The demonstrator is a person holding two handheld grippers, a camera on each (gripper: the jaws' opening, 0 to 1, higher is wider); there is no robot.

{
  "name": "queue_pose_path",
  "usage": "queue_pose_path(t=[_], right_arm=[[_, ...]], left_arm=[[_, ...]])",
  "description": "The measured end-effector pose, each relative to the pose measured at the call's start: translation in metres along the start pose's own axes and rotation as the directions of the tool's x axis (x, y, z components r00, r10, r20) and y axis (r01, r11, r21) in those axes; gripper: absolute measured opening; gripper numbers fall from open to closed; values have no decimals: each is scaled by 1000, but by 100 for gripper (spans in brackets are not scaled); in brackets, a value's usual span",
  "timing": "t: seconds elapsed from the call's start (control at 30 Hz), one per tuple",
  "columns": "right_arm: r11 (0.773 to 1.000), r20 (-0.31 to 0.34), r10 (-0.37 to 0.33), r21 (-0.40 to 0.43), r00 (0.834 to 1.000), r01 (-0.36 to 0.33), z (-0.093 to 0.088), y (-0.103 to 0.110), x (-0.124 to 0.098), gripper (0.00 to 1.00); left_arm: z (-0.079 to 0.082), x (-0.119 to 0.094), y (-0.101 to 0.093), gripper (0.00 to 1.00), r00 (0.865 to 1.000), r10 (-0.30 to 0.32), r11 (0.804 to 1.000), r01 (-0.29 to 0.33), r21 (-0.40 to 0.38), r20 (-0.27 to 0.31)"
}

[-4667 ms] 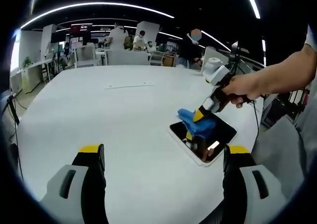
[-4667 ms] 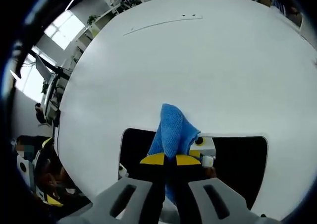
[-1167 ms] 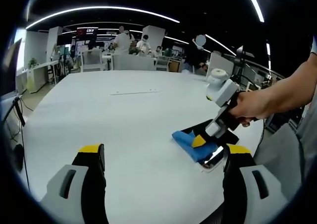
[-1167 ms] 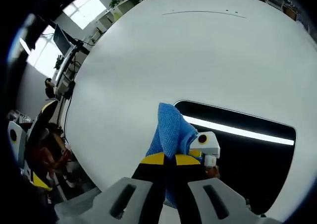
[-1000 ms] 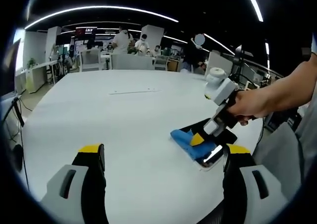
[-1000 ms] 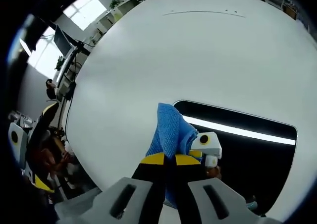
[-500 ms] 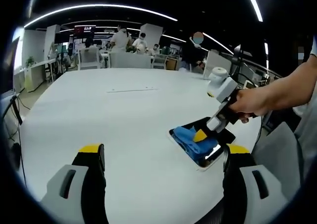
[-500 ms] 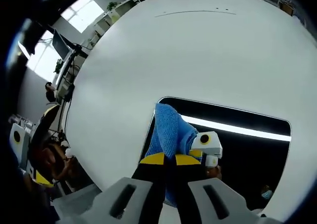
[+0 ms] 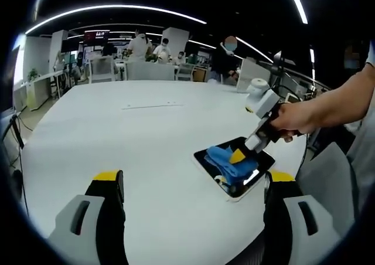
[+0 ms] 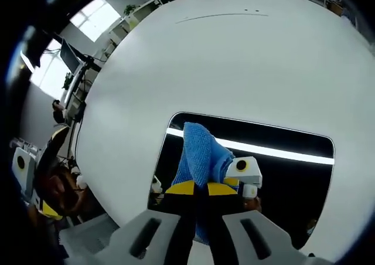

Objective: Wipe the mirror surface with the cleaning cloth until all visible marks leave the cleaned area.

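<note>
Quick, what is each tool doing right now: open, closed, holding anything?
Left tool: open, holding nothing, above the table.
Right tool: closed on the blue cloth, pressed on the mirror.

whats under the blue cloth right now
The blue cloth, held in the shut right tool, sits over the mirror, whose dark glass reflects a ceiling light strip. Whether marks remain beneath the cloth cannot be seen; it covers that patch.

white table [image 9: 146, 136] | white chairs [image 9: 102, 65] beyond | people [image 9: 140, 42] standing | ceiling light strips [image 9: 117, 10]
</note>
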State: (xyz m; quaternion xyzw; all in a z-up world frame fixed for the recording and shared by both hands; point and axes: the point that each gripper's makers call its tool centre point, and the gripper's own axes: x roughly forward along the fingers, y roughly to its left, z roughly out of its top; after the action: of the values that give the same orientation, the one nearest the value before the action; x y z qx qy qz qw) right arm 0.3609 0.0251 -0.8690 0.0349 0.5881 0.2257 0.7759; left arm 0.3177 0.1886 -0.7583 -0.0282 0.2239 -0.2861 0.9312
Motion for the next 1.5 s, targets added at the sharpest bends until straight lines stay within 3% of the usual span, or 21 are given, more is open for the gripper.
queue_pose_path(t=[0.57,0.67,1.37,1.5], right_arm=[[1000,4,-5,10,1000,5,-3,-22,-5,0],[1000,1,-20,14,1000,20,-4,-27,-8,0],[999,10,-42,35,999,42,-16,-66,-27,0],[997,18,-33,72,999,31,-19,-75,-31,0]], left_arm=[[-5,-3,-6,99,1000,-6,1000,6,18,4],[-10,-1,-6,99,1000,-9,1000,10,26,-18],[-8,3,-7,99,1000,-14,999,15,32,-22],[-8,3,-7,99,1000,-12,999,13,36,-21]])
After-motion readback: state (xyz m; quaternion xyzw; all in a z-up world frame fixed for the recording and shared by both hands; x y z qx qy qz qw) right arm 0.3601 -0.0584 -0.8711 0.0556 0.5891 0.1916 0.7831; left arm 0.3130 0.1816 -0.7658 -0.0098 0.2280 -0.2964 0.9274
